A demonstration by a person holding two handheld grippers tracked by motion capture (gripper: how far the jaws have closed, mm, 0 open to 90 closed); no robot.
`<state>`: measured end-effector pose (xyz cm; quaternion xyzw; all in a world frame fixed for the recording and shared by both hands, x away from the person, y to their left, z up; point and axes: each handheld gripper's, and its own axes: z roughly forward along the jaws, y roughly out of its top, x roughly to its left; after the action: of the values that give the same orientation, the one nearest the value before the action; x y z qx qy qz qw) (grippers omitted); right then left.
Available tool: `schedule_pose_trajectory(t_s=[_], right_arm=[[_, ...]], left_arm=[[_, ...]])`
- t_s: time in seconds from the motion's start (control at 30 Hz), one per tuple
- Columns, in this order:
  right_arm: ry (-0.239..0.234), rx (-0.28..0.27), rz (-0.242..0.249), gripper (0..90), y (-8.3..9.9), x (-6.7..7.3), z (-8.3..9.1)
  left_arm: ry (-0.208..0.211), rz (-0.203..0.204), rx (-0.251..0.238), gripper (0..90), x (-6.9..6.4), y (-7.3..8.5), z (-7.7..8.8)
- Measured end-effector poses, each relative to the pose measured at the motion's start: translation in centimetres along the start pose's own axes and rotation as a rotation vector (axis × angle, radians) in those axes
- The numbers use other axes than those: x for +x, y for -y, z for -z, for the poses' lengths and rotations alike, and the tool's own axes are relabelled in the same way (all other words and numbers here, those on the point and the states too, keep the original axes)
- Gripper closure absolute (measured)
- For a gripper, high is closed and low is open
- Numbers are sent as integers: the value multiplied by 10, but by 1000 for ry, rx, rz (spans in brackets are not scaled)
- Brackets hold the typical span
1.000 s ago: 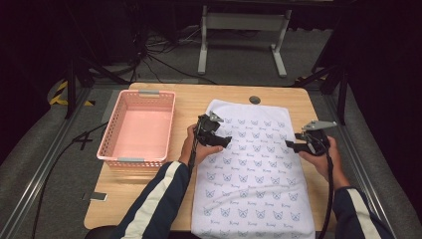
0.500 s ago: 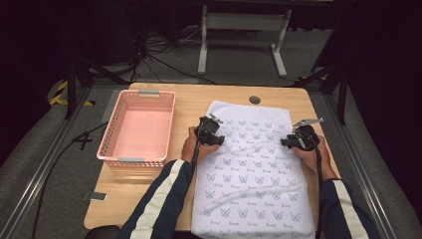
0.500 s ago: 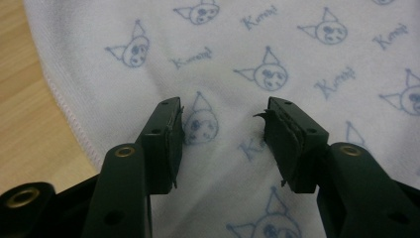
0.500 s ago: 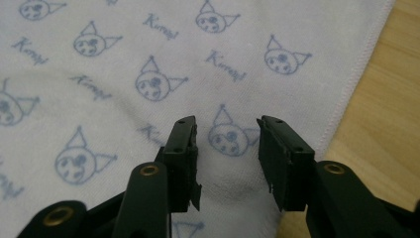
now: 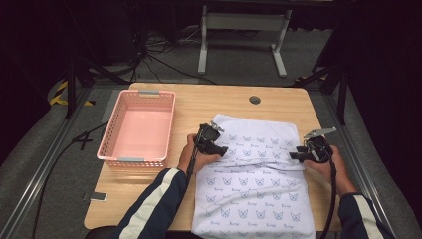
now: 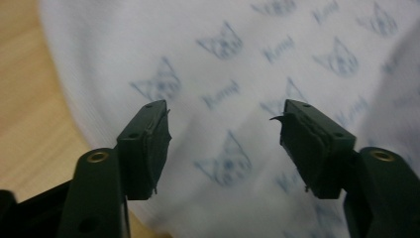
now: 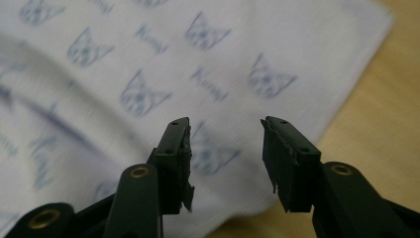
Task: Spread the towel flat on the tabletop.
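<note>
Cloth: the white rectangular towel printed with small blue cat faces [image 5: 256, 184] lay flat on the wooden table [image 5: 199, 107] between your two grippers, its far part folded toward you so that a doubled band crossed from one gripper to the other.
Left gripper: your left gripper [image 5: 217, 149] sat on the fold's left end; its jaws had just been opening and stood apart over the fabric [image 6: 225, 99] with nothing pinched.
Right gripper: your right gripper [image 5: 298, 154] hovered at the fold's right end, jaws moderately apart after just opening, the cloth's edge [image 7: 218, 74] below them and bare wood just past it.
Risk, uneven fold: with both ends free, the folded layer could have sprung back or skewed, more so if you had shifted one hand before the other.
Risk, missed grab: closing from there, you might have caught only the top layer, or bunched it.
Basket: the pink plastic slatted basket [image 5: 122, 149] stood left of your left gripper, well apart from the work.
</note>
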<state>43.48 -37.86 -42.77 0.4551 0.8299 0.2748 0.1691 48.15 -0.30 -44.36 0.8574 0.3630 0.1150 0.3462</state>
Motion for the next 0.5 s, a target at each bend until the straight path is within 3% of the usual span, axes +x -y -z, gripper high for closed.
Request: schedule_pose_trajectory(t_s=[0.07,0.2,0.23,0.27,0.37,0.43,0.5], right_arm=[[35,-41,-39,538,-11,-9,-3],[114,-74,-81,522,-27,-26,-17],[132,-75,-84,517,-30,-28,-20],[136,-84,-91,512,-32,-31,-23],[150,-84,-136,522,-36,-42,-34],[162,-103,-128,526,-38,-43,-37],[165,-93,-161,518,-41,-47,-42]], left_arm=[[-32,31,-28,316,7,-6,-7],[-108,100,-30,307,25,-9,-22],[-112,107,-25,303,31,-9,-24],[-108,143,-35,304,37,-8,-26],[-120,160,-26,306,46,-8,-31],[-140,162,-37,315,48,-8,-33],[-149,145,-27,327,46,-10,-34]])
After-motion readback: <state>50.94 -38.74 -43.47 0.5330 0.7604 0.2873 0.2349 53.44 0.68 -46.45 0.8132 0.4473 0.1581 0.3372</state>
